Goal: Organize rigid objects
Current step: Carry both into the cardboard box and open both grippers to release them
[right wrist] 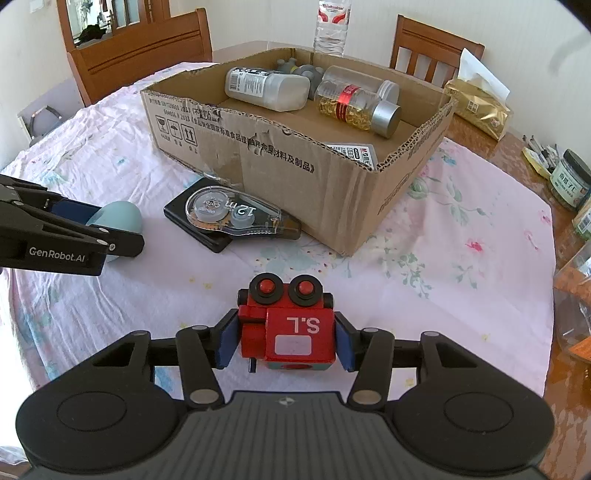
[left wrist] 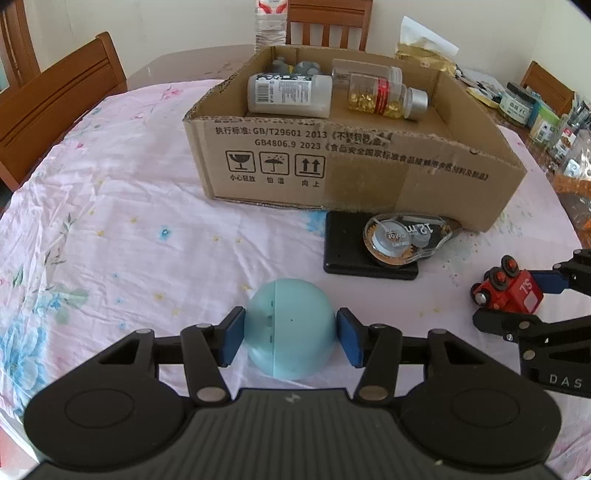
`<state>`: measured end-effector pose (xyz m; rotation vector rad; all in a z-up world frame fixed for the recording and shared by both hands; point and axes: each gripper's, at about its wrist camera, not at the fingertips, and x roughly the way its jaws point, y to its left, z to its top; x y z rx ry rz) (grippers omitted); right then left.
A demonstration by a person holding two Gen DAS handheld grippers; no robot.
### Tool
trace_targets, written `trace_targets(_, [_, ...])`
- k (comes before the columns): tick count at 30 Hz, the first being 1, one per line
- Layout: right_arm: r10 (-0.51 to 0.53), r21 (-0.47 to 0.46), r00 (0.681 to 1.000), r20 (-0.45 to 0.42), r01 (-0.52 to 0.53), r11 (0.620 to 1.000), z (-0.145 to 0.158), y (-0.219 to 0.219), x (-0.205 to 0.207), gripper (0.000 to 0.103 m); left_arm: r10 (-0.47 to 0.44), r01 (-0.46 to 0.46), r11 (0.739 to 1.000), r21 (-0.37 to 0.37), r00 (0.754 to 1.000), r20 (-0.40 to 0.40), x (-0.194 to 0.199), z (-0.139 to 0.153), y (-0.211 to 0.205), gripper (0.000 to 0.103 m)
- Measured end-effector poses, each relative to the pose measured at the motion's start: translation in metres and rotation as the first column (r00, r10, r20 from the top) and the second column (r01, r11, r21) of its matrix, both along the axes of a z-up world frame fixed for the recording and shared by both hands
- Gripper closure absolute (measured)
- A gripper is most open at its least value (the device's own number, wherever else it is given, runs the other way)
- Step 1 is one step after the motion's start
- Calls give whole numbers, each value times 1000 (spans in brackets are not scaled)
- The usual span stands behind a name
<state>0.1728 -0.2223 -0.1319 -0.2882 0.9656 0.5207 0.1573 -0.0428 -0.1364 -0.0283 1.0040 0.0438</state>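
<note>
My left gripper (left wrist: 290, 338) is shut on a pale blue egg-shaped case (left wrist: 291, 328), its blue pads pressed on both sides; the case rests on the pink flowered cloth. My right gripper (right wrist: 284, 341) is shut on a red toy train (right wrist: 290, 326) with black wheels, lying on its side. In the left wrist view the toy train (left wrist: 508, 291) and the right gripper (left wrist: 513, 295) appear at the right edge. An open cardboard box (left wrist: 354, 170) stands behind, holding a white bottle (left wrist: 290, 94), a jar of yellow capsules (left wrist: 386, 98) and grey items.
A clear tape dispenser (left wrist: 404, 238) lies on a black flat device (left wrist: 365, 254) in front of the box. Jars and packets (left wrist: 535, 114) crowd the table's right side. Wooden chairs (left wrist: 55, 99) stand around, and a water bottle (right wrist: 331, 26) behind the box.
</note>
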Motion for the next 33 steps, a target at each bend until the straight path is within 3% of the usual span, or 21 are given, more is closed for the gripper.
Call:
trace_targets(11, [-7,-26,1000,1,7,1000,9,-6,1,47,-98,98,995,-4,994,-42,0,10,6,51])
trace_targets(19, [20,-52,1000,22,-19,998,33,-16,-1,47,-263,263,965,-4,963,-57,0,43,5,51])
trace_targets(28, [50,-33,996,69,-47,998,78,-20,5,47,-393,393,920,2,919,27,17,97,-3,51])
trace_targets(33, [28,-22,993,118,-25,999,99,-18,14,47,-419,422,907,-6,903,91,49,113,-10,51])
